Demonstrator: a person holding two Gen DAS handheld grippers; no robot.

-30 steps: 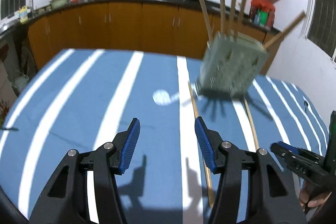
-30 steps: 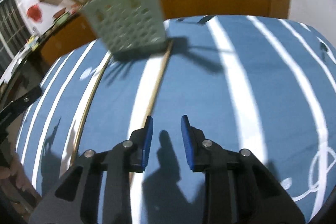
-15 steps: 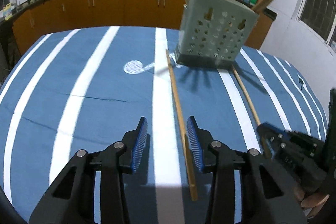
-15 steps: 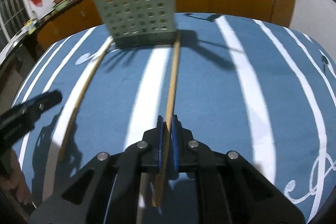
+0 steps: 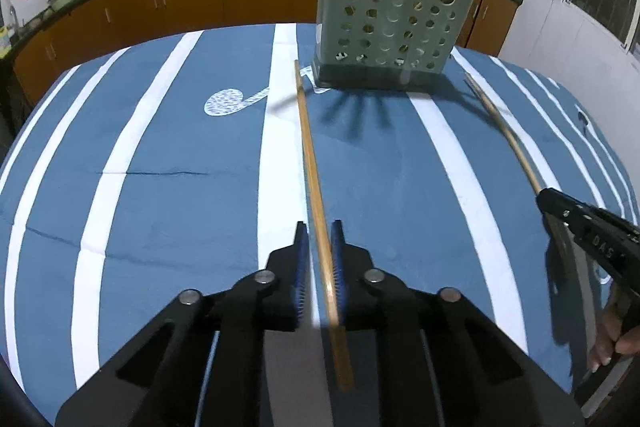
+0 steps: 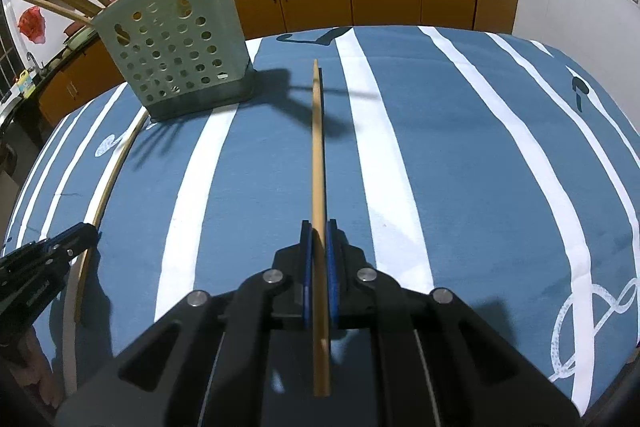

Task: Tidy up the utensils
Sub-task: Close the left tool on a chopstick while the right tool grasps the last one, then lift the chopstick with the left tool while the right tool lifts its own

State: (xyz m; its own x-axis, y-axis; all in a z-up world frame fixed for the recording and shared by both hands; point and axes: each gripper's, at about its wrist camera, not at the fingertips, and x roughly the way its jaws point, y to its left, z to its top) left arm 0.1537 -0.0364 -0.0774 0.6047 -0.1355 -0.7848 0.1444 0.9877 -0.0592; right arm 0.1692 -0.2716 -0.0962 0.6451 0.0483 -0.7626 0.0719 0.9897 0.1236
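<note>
Our left gripper has just been closing on one chopstick; our right gripper clamps another chopstick, holder at ten o'clock.

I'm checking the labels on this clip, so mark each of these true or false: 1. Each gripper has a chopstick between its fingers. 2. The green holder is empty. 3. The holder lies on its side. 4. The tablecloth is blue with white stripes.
1. True: the left gripper and the right gripper each have a chopstick between their fingers.
2. False: the green holder has several wooden sticks in it.
3. False: it stands upright on its base.
4. True: the tablecloth is blue with white stripes.
</note>
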